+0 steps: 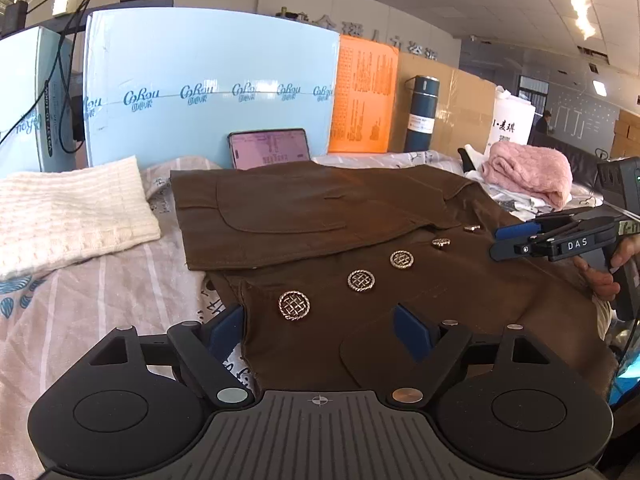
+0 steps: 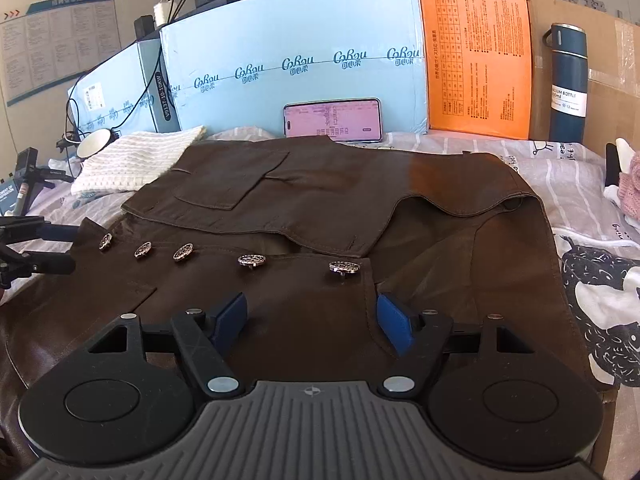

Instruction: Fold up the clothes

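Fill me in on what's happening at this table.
A person with a gripper in each hand is folding a brown jacket laid flat on a patterned sheet. One side is already folded over, above the row of metal buttons. The left gripper and right gripper are both open over the near edge, gripping nothing.

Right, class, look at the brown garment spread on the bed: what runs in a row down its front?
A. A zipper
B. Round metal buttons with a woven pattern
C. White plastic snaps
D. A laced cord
B: a row of round metal buttons with a lattice pattern crosses the brown garment, and the same row shows in the right wrist view; no zipper, snaps or cord appear.
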### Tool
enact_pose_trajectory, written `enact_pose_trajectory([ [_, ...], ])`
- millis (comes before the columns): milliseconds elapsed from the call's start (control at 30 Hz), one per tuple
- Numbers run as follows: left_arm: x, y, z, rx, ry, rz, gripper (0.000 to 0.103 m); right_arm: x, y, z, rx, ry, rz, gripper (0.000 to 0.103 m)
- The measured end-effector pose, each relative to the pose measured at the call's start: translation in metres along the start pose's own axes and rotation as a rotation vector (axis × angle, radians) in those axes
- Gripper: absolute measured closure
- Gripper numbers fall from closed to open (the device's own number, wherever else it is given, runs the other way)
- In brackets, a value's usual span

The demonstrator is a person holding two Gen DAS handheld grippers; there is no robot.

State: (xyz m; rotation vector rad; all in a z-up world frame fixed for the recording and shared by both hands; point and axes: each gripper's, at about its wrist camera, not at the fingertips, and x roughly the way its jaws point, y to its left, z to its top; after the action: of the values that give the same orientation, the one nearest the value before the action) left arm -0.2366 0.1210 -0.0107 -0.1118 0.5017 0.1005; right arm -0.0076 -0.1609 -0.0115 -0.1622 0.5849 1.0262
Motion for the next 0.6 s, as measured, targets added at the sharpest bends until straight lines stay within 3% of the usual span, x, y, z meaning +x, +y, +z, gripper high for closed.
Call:
enact_pose_trajectory([
  [67, 0.005, -0.003, 0.0, 0.029, 0.017, 0.028, 0.035, 0.0, -0.001, -0.002, 0.004, -0.002, -0.005, 0.032],
  [100, 0.009, -0.004, 0.0, 0.053, 0.032, 0.055, 0.054, -0.001, -0.002, -0.003, 0.006, -0.003, -0.008, 0.032],
  [133, 0.011, -0.004, -0.001, 0.073, 0.041, 0.083, 0.065, -0.001, -0.002, -0.003, 0.008, -0.004, -0.011, 0.031],
  [167, 0.013, -0.002, -0.002, 0.081, 0.044, 0.096, 0.07, -0.001, -0.003, -0.004, 0.01, -0.005, -0.013, 0.031],
  [233, 0.014, 0.002, -0.001, 0.075, 0.035, 0.116, 0.094, -0.002, -0.004, -0.005, 0.014, -0.008, -0.021, 0.03],
  [300, 0.009, 0.002, 0.001, 0.086, -0.006, 0.125, 0.101, -0.005, -0.005, -0.005, 0.014, -0.015, -0.036, 0.03],
  [467, 0.0, -0.012, 0.015, 0.184, -0.116, 0.178, 0.102, -0.013, -0.008, -0.002, 0.025, -0.06, -0.07, 0.029],
  [600, 0.006, -0.001, 0.022, 0.188, -0.11, 0.225, 0.101, -0.022, -0.011, 0.002, 0.027, -0.102, -0.1, 0.022],
])
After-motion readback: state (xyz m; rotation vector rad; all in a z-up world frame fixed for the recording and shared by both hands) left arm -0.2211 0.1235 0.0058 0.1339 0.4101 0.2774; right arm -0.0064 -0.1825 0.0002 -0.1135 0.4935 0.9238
